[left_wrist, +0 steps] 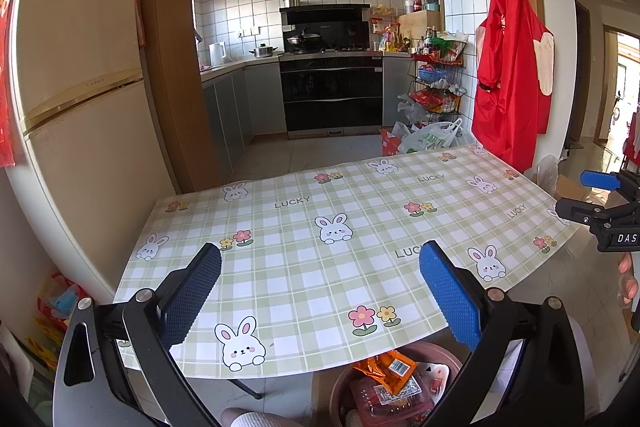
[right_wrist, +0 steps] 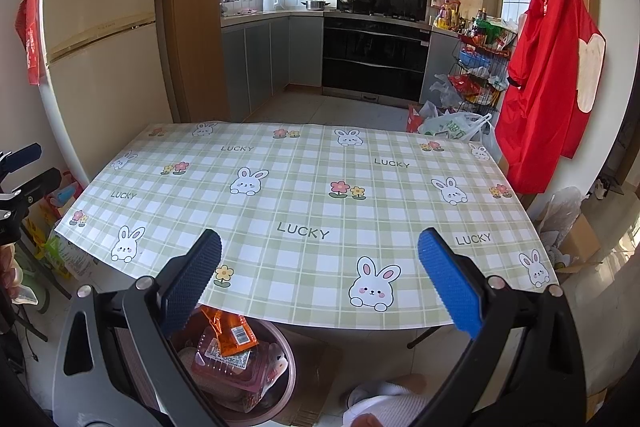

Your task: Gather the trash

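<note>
Both tongs spread wide and empty. Left gripper point(left_wrist: 320, 303) held above the near half of the green-and-white checked tablecloth with rabbits and flowers point(left_wrist: 304, 227), blue ribbed pads far apart, nothing between them. Right gripper point(right_wrist: 320, 291) the same — pads wide, holding nothing, above the near edge of the same cloth.

No wrapper, no packet, no scrap visible anywhere on the table top in either view. All the trash in sight lying already in the round pinkish-brown plastic bin point(left_wrist: 448, 357) on the floor, under the near edge of the table: an orange crinkled foil snack packet with a barcode label point(left_wrist: 390, 367) on top, a clear red-tinted plastic tray point(left_wrist: 380, 397) beneath it. From the right wrist view, same bin point(right_wrist: 286, 359) low and left, just behind the left pad.

The relation that matters: bin below and toward the person, between the two tongs — lower right of the left gripper, lower left of the right one. Neither clearly nearer. Long axis of the orange packet running roughly away from the person, tilted a little.

Judged from this: collecting looks finished, or nearly. If something is left, probably outside these views — a plastic bag heap point(left_wrist: 428, 137) on the floor beyond the far table edge cannot be told as trash or not.
</note>
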`<state>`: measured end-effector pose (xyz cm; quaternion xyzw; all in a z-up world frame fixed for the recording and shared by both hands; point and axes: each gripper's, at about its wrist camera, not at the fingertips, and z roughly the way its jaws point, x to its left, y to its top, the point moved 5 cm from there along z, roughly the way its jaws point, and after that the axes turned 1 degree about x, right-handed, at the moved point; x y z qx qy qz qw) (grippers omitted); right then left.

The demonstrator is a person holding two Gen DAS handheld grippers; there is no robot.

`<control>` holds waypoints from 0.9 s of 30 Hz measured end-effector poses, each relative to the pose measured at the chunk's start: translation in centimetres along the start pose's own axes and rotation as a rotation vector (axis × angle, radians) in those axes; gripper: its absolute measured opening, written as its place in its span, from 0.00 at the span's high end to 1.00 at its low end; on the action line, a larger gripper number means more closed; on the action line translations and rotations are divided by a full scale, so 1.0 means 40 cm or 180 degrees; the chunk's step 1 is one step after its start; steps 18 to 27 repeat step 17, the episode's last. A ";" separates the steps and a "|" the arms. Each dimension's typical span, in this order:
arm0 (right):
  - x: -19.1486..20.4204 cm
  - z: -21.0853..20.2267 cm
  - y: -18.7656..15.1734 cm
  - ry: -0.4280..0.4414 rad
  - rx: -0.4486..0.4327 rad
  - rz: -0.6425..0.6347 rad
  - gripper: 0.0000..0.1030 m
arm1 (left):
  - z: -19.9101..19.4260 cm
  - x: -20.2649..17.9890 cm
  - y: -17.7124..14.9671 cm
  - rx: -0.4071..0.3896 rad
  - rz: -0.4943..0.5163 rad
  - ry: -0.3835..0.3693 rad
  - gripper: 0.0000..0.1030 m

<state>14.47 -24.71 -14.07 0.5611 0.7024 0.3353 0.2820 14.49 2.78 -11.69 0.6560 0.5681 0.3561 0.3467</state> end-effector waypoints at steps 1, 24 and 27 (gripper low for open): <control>0.000 0.000 0.000 0.0001 0.0001 0.0000 0.06 | 0.001 0.000 -0.001 0.0001 0.0000 -0.0003 0.06; -0.002 -0.017 0.015 -0.0058 -0.0021 -0.0031 0.06 | -0.040 0.003 0.026 -0.0152 0.0073 0.0096 0.06; -0.002 -0.017 0.015 -0.0058 -0.0021 -0.0031 0.06 | -0.040 0.003 0.026 -0.0152 0.0073 0.0096 0.06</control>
